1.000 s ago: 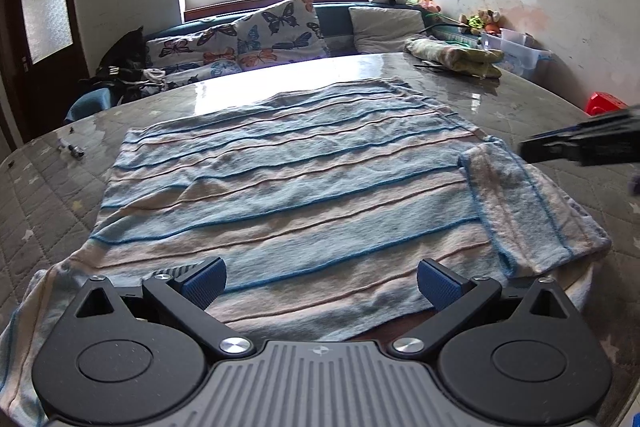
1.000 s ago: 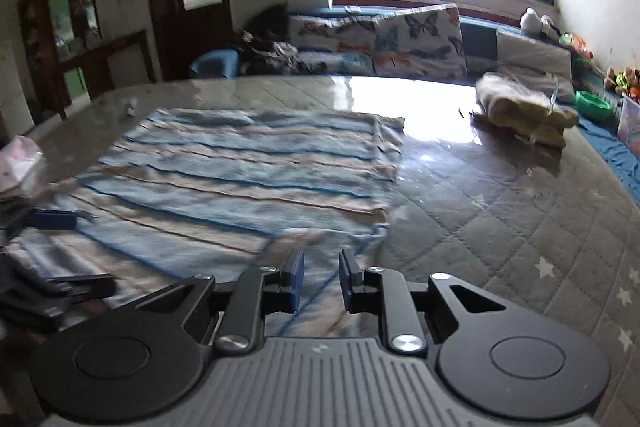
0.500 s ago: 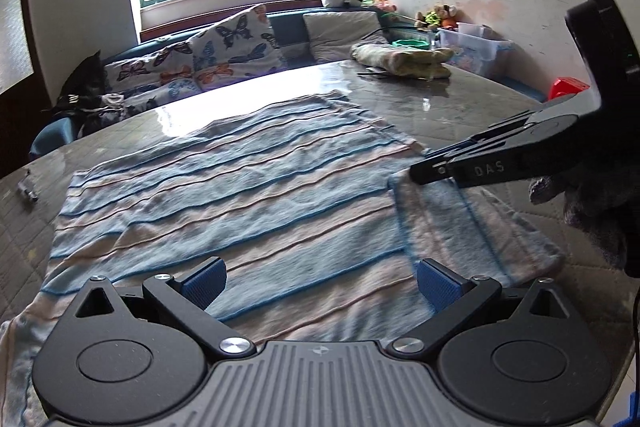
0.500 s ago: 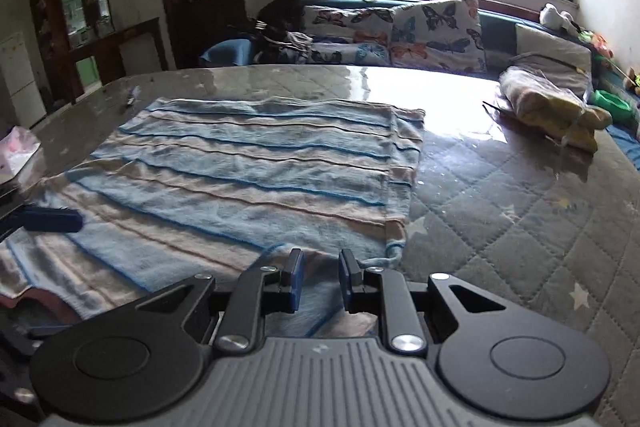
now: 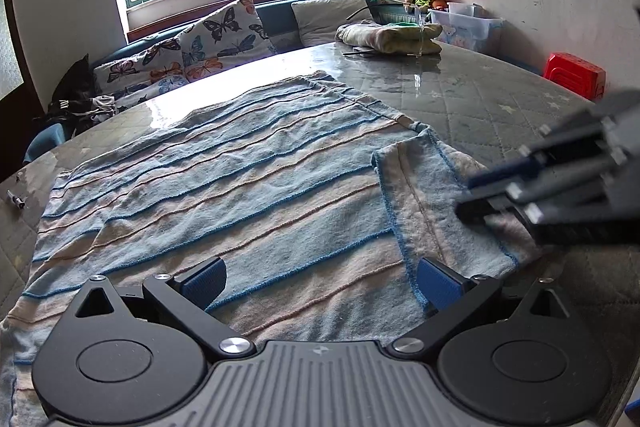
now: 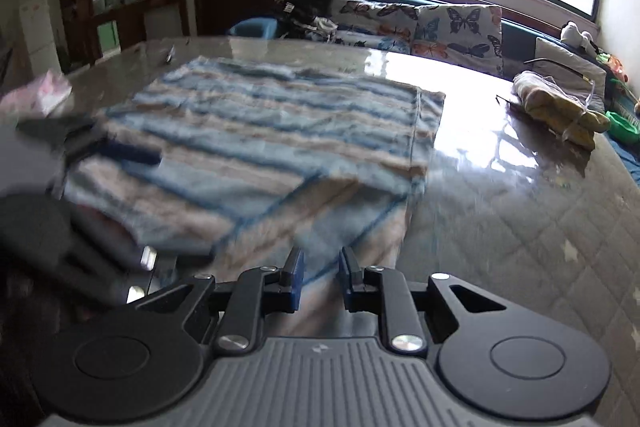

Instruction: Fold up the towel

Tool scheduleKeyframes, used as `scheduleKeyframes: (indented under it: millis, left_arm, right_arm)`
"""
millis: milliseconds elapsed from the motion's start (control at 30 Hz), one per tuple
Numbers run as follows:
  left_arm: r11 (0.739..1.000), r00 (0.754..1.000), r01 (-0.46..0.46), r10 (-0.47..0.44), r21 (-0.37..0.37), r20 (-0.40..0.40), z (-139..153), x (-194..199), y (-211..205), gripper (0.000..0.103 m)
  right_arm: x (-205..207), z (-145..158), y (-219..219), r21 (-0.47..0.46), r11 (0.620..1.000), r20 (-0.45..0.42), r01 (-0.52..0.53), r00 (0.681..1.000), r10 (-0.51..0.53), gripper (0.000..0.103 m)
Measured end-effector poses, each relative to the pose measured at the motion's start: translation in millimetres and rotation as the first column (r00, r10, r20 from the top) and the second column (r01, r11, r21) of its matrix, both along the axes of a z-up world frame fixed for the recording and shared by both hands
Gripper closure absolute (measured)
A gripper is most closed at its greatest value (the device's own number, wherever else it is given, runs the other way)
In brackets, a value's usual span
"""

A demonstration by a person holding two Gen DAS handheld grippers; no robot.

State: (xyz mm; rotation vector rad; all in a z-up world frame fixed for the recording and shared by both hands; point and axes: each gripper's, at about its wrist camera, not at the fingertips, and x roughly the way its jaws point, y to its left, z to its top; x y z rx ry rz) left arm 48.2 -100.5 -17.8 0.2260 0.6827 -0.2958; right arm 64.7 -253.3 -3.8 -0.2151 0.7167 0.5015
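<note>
A blue and beige striped towel (image 5: 224,179) lies spread on the quilt-patterned table (image 5: 480,99). Its near right corner (image 5: 436,203) is turned over onto itself. My left gripper (image 5: 320,281) hovers wide open over the towel's near edge, with nothing between its fingers. My right gripper (image 5: 466,195) comes in from the right, low over the turned corner. In the right wrist view the right gripper (image 6: 320,273) shows only a narrow gap, and blurred towel (image 6: 280,123) runs up to it. Whether it pinches cloth is unclear. The left gripper (image 6: 132,155) appears there as a dark blur.
A bundled yellow-green cloth (image 5: 392,37) lies at the table's far right. Behind the table there is a sofa with butterfly cushions (image 5: 216,35) and a plastic box (image 5: 468,27). A red stool (image 5: 574,73) stands past the right edge. A small object (image 5: 16,202) lies at the far left.
The right gripper has drawn back to the right along the turned corner and is moving fast, which blurs its view. The left gripper stays open over the near edge.
</note>
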Motion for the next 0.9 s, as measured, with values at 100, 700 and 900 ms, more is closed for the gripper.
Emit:
scheduleKeyframes:
  millis: [100, 700, 900]
  left_arm:
    - [1.000, 1.000, -0.004, 0.004, 0.001, 0.002, 0, 0, 2, 0.000]
    - [0.986, 0.987, -0.159, 0.160, -0.044, 0.023, 16, -22, 60, 0.000]
    - [0.942, 0.942, -0.331, 0.334, -0.059, 0.047, 26, -37, 119, 0.000]
  right_arm:
    - [-17, -1, -3, -0.014, 1.000, 0.007, 0.001, 1.000, -0.001, 0.085]
    - [-16, 8, -5, 0.030, 0.997, 0.036, 0.067, 0.997, -0.068, 0.075]
    - [-10, -4, 0, 0.029, 0.996, 0.007, 0.080, 0.997, -0.080, 0.074]
